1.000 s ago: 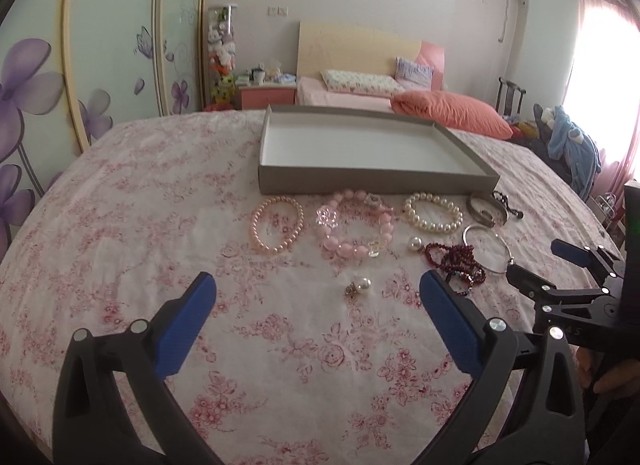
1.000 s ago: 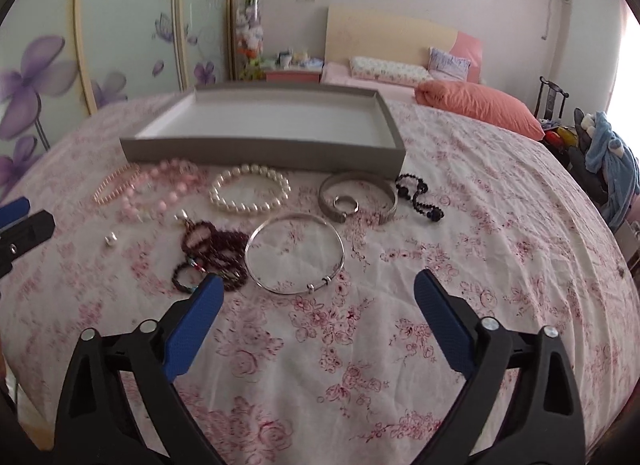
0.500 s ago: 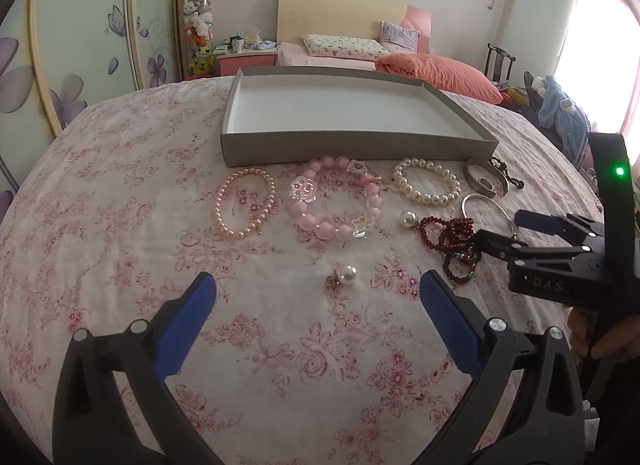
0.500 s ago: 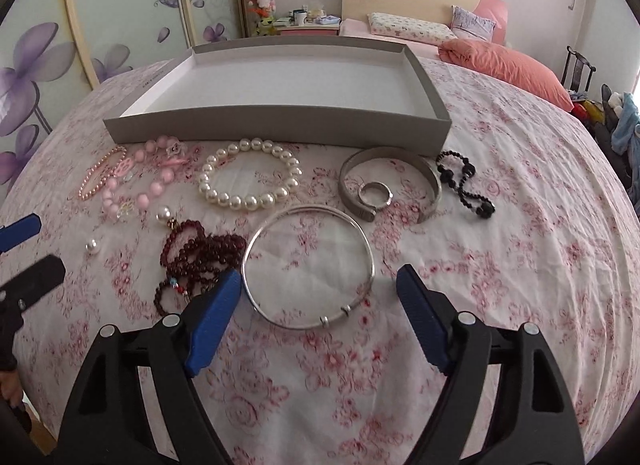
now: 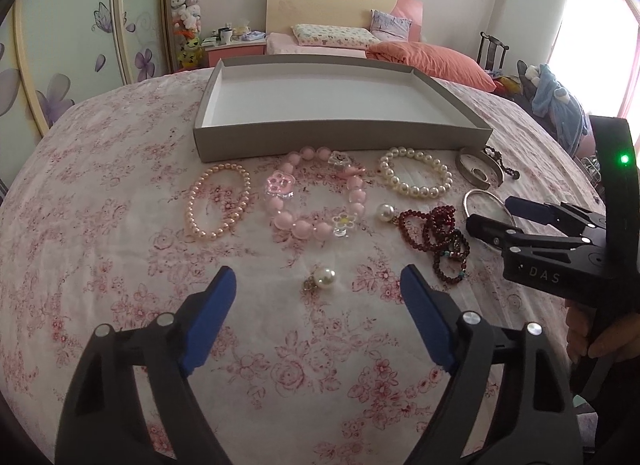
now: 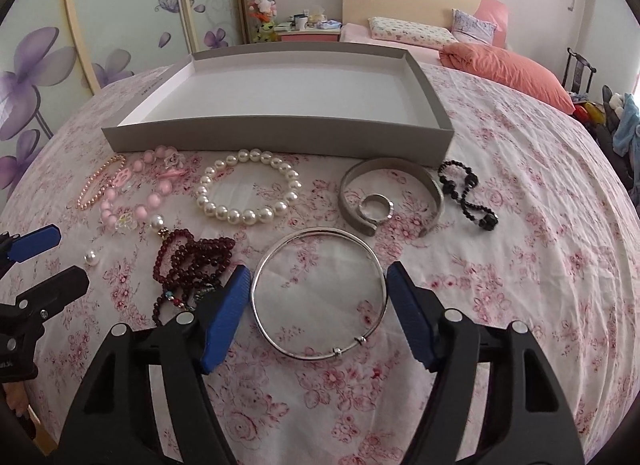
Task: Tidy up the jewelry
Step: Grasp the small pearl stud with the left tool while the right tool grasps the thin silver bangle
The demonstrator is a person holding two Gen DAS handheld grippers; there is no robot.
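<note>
Jewelry lies on a floral cloth in front of an empty grey tray. My left gripper is open, its blue pads either side of a loose pearl earring. My right gripper is open, its pads flanking a thin silver bangle without touching it. Beyond lie a white pearl bracelet, dark red beads, a pink bead bracelet, a small pink pearl bracelet, a silver cuff and black beads.
The right gripper shows at the right edge of the left wrist view; the left gripper shows at the left edge of the right wrist view. A bed with pillows and a wardrobe stand behind.
Both grippers have moved forward and down toward the jewelry. The left now brackets the pearl earring, and the right now brackets the silver bangle with narrower jaws.
</note>
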